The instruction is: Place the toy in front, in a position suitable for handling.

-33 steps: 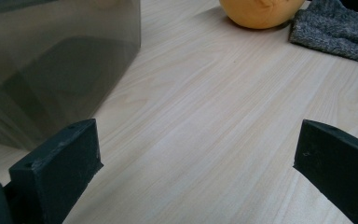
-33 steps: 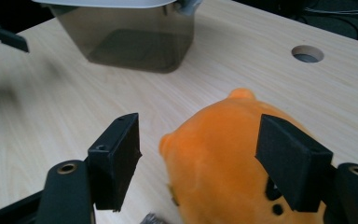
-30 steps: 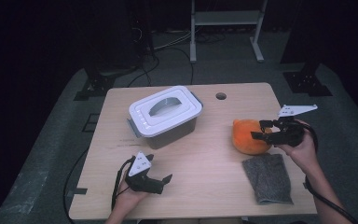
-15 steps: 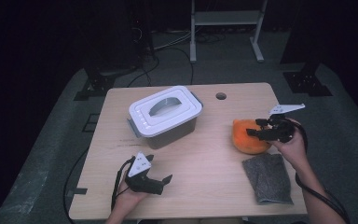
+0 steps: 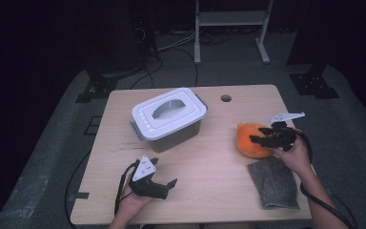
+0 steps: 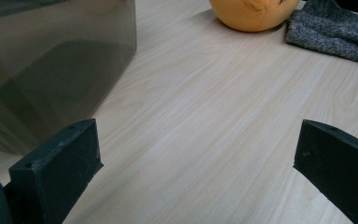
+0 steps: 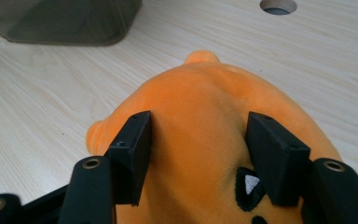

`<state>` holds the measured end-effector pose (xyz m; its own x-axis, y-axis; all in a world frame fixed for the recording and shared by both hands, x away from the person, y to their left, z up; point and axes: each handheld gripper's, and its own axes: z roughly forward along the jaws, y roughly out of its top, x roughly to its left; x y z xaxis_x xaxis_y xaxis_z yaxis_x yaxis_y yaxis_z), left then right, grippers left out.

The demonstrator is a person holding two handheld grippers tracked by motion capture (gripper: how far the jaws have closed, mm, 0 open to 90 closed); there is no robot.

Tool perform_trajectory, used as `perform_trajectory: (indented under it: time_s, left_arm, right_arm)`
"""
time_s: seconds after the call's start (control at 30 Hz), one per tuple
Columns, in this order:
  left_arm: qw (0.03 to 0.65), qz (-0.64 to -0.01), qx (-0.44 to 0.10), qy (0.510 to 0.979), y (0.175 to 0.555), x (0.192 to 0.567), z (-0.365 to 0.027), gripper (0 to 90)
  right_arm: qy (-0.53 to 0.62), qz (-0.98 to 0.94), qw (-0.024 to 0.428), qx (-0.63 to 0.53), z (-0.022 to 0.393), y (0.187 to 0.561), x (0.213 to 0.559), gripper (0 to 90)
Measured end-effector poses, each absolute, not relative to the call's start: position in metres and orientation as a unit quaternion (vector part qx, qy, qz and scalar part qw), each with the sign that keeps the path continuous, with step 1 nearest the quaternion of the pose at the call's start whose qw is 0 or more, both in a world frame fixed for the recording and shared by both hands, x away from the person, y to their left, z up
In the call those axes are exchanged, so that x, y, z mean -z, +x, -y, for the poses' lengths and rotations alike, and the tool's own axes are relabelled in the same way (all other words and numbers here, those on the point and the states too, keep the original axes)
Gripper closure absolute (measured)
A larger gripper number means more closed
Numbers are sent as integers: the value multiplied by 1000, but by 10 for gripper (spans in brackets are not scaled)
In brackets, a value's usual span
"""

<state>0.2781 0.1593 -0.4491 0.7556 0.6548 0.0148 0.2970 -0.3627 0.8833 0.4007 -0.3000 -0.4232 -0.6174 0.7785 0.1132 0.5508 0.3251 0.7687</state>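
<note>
An orange plush toy lies on the right half of the wooden table. My right gripper is down on it from the right. In the right gripper view its gripper has the jaws set astride the hump of the toy. The jaws have just been closing with the plush between them, and the plush shows no squeeze. My left gripper rests open near the front edge; nothing lies between the jaws of the left gripper, and the toy sits far ahead of them.
A smoky plastic box with a white lid stands at the table's middle left, with the box wall close to the left gripper. A grey knitted cloth lies in front of the toy. A round cable hole is at the back.
My right gripper came down and leftward onto the orange toy, and its jaws now stand narrower around the plush. The left hand and gripper stayed where they were.
</note>
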Motion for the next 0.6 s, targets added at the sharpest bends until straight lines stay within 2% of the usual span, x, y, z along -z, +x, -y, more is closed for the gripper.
perform_trajectory:
  time_s: [0.23, 0.6]
  left_arm:
    - [481, -296, -186, 804, 278, 449, -158, 0]
    - [481, -300, -190, 802, 276, 449, -160, 0]
  right_arm:
    - [420, -799, 144, -406, 299, 397, 426, 465]
    - [435, -795, 129, -402, 300, 394, 419, 650]
